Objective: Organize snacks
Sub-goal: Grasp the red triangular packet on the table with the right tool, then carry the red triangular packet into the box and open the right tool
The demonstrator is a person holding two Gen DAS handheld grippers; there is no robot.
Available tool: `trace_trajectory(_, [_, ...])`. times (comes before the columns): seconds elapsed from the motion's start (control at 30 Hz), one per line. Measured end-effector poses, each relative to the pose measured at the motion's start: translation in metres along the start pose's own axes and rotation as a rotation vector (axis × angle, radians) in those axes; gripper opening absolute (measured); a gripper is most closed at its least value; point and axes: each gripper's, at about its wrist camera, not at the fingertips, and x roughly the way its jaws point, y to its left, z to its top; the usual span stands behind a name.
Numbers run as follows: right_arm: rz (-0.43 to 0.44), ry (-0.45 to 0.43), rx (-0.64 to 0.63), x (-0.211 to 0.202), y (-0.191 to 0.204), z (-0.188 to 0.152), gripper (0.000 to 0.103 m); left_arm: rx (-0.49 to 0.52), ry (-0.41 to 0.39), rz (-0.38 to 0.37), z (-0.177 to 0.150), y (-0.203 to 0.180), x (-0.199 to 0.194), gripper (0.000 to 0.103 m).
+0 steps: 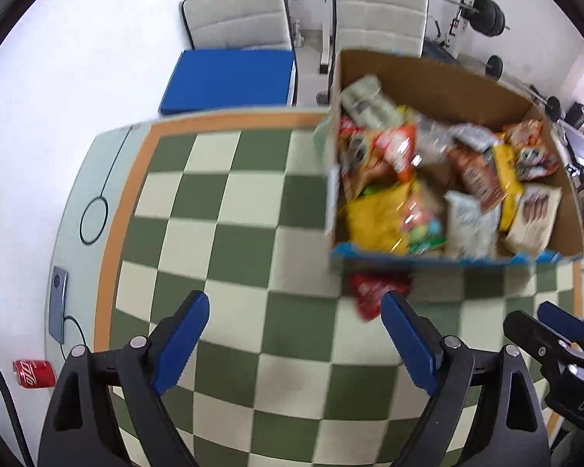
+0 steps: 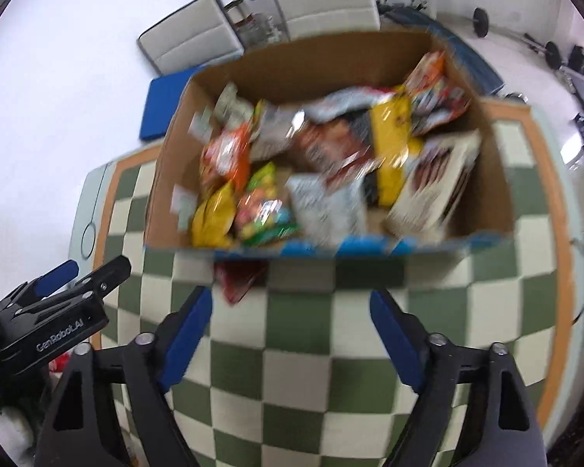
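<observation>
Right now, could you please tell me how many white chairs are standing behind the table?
2. One chair stands behind the blue cushion; the other chair stands behind the cardboard box. More may be hidden outside the views.

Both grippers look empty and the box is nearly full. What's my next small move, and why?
Probably bring the right gripper forward onto the red packet lying on the checkered mat just in front of the cardboard box. It seems the only snack outside the box, and both this and the left gripper stand open with nothing between them.
</observation>
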Motion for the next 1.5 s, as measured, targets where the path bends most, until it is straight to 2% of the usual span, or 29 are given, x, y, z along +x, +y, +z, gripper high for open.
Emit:
trace_trajectory(0.07, [0.043,0.023,0.012,0.017,0.007,-0.013,0.068,0.011,0.007,-0.006,-0.008,0.007,0.013,0.090])
trace_trajectory(0.3, [0.125,0.060,0.040,0.078,0.031,-0.024,0.068,0.066,0.004,-0.027,-0.025,0.020,0.053,0.090])
trace_trajectory(0.7, [0.137,0.106,0.126,0.149,0.037,-0.017,0.068,0.111,0.012,-0.080,-0.033,0.026,0.095,0.090])
trace_trajectory(0.77, [0.124,0.088,0.113,0.153,0.040,-0.013,0.064,0.108,0.020,-0.083,-0.033,0.026,0.099,0.090])
trace_trajectory(0.87, [0.113,0.093,0.094,0.158,0.046,-0.009,0.045,0.101,0.037,-0.090,-0.034,0.024,0.103,0.090])
trace_trajectory(0.97, [0.095,0.082,0.089,0.159,0.049,-0.009,0.041,0.100,0.040,-0.097,-0.036,0.022,0.102,0.090])
trace_trajectory(1.27, [0.068,0.049,0.035,0.149,0.063,-0.026,0.039,0.096,0.054,-0.109,-0.049,0.015,0.084,0.090])
trace_trajectory(1.5, [0.060,0.029,-0.005,0.118,0.056,-0.040,0.039,0.080,0.040,-0.114,-0.060,0.005,0.052,0.090])
